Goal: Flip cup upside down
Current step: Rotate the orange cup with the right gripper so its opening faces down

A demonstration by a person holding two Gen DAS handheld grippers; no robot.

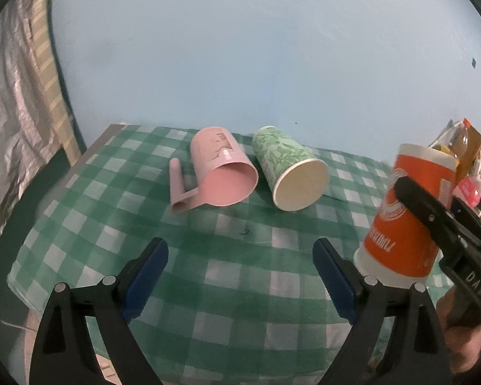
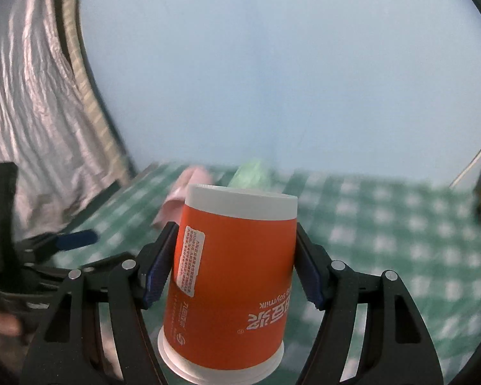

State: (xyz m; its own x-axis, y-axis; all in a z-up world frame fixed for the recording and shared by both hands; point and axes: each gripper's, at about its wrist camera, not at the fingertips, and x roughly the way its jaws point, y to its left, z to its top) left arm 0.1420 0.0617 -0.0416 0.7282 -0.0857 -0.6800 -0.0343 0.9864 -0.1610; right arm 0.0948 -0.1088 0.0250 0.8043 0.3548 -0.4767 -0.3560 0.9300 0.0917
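My right gripper (image 2: 232, 264) is shut on an orange and white paper cup (image 2: 234, 272), held upside down and a little tilted, base up, rim down, above the green checked tablecloth (image 2: 384, 256). The same cup (image 1: 407, 221) shows at the right of the left wrist view with the right gripper's black finger (image 1: 433, 211) across it. My left gripper (image 1: 240, 276) is open and empty, low over the cloth (image 1: 240, 288). A pink mug (image 1: 221, 168) and a green patterned paper cup (image 1: 288, 168) lie on their sides at the back.
A pale blue wall stands behind the table. A silvery curtain (image 1: 12, 112) hangs at the left. Cluttered packets and a bottle (image 1: 465, 147) sit at the far right. The table's left edge (image 1: 89, 150) runs near the curtain.
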